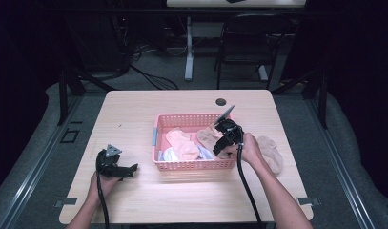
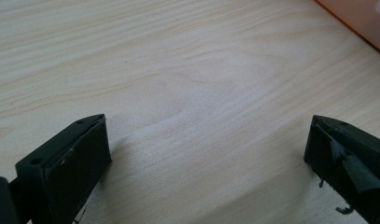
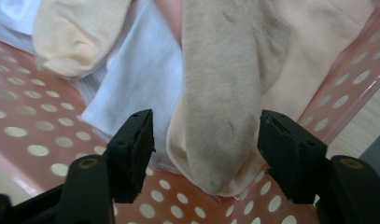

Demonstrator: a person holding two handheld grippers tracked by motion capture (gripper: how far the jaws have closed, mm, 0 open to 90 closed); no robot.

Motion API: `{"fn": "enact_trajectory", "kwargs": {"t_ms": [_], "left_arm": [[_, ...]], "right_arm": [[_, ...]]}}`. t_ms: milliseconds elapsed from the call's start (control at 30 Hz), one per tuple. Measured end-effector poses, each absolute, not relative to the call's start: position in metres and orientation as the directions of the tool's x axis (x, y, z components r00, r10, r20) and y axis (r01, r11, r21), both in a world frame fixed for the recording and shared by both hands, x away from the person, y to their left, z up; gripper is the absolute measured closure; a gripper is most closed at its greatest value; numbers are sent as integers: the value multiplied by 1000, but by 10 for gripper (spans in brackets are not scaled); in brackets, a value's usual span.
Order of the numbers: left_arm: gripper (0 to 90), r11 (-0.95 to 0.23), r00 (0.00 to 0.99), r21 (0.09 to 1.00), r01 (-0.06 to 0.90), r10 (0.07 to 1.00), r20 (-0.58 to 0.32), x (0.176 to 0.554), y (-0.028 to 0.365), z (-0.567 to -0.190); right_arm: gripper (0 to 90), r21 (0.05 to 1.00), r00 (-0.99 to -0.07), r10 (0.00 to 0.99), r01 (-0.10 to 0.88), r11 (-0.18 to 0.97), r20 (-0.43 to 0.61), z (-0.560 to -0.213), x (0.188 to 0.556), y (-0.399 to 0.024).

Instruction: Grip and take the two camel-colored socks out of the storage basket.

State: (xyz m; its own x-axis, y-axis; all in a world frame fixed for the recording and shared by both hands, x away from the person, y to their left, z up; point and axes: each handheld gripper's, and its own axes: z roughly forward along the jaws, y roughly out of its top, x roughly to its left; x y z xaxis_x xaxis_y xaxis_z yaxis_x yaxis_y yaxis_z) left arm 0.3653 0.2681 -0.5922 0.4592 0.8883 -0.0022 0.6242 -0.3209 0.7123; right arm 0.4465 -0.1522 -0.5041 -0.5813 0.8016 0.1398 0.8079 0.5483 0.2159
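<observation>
- Right gripper [image 1: 222,143] is inside the pink plastic basket w/ round holes [image 1: 191,165], at its right end. Jaws are wide open, holding nothing.
- Between the right jaws: toe of a beige knit sock [image 3: 220,107], lying on a pale peach sock [image 3: 309,60]. Jaws sit on both sides of the toe but don't touch it.
- Just left of those jaws: a white cloth [image 3: 131,88], & past it a light yellow sock [image 3: 75,32].
- Left gripper [image 1: 127,170] rests low on the light wood tabletop [image 1: 134,114], well apart from the right one. Jaws wide open, nothing in them, just bare wood between.
- Basket's edge is near, up & to the right of the left jaws.
- Another tan sock [image 1: 272,152] lies on the tabletop outside the basket, by the right hand [image 1: 251,150].
</observation>
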Motion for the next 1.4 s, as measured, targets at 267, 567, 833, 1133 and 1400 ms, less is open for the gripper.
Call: {"fn": "enact_trajectory", "kwargs": {"t_ms": [267,567,833,1133,1400], "left_arm": [[0,-321,459,713,624,888,-2,365,268,-592],[0,-322,460,713,623,888,-2,365,268,-592],[0,-321,460,713,623,888,-2,365,268,-592],[0,-322,461,713,623,888,-1,365,268,-592],[0,-324,464,712,623,886,-3,366,268,-592]], "right_arm": [[640,220,-552,830,822,526,81,-515,443,-146],[888,214,-556,830,817,535,50,-509,442,-150],[895,236,-557,828,815,530,65,-500,442,-148],[895,199,-597,800,792,577,59,-476,448,-144],[896,196,-616,786,777,598,43,-447,450,-139]]}}
